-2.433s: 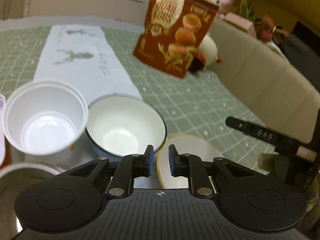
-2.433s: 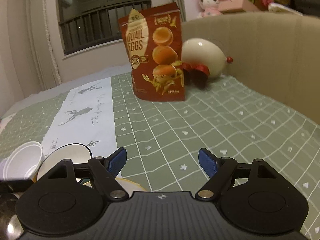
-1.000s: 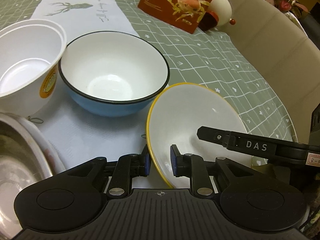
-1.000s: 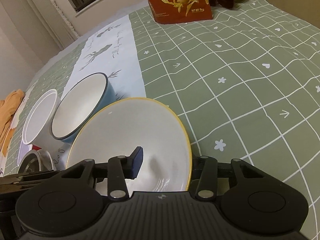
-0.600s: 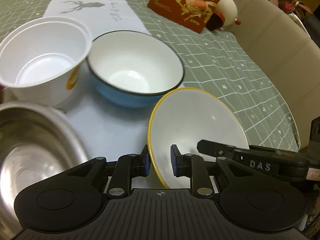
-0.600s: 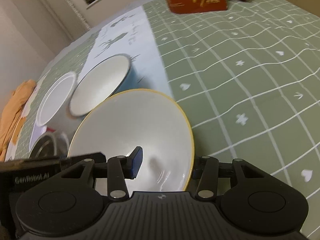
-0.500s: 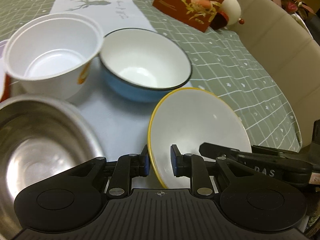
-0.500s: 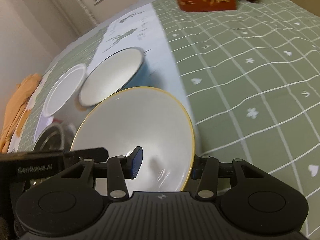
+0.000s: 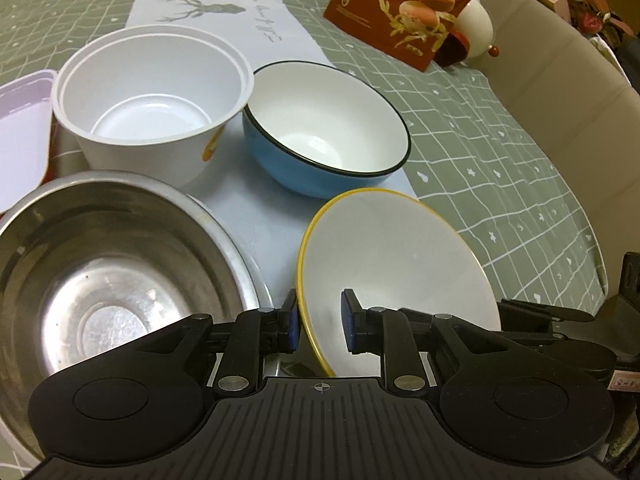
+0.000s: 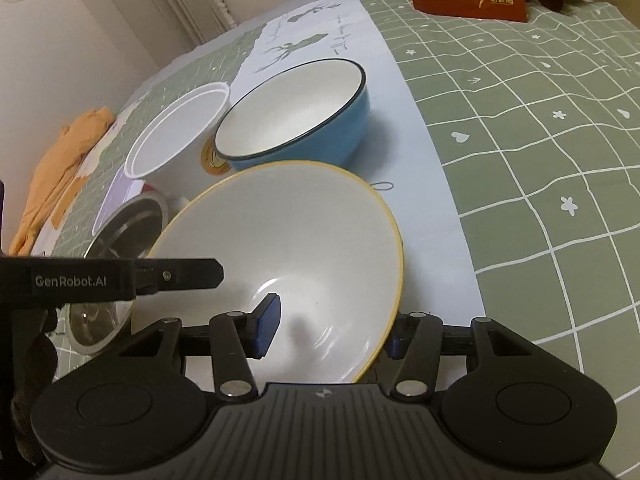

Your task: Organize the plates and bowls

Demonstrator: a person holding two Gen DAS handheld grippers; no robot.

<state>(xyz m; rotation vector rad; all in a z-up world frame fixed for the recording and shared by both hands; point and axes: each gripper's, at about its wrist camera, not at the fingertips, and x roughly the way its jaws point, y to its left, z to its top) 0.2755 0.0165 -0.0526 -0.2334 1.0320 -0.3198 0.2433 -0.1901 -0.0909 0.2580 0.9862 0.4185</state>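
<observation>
Yellow-rimmed white ceramic bowl (image 9: 396,272) sits tilted at the lower centre of both views, held at its rim from two sides. In the left wrist view the left gripper (image 9: 319,322) has narrow jaws straddling the rim's near left edge, one blue pad outside and one inside; the inner pad looks slightly off the wall, so I judge a light pinch at most. In the right wrist view the right gripper (image 10: 327,330) straddles the opposite rim, and its jaws have just been opening, with the bowl wall between them; the inner pad stands clear of the wall.

The relation that matters: the round steel bowl (image 9: 100,272) lies immediately left of the left gripper, lower left of that frame, so the left hand is the nearer carrier for nesting. Beyond stand the blue enamel bowl (image 9: 324,140) and white plastic tub (image 9: 152,96) on the green checked surface (image 9: 500,152).

Only the left view shows the steel bowl's wide interior; the right view shows just a sliver of it (image 10: 120,232) behind the other gripper's finger.
</observation>
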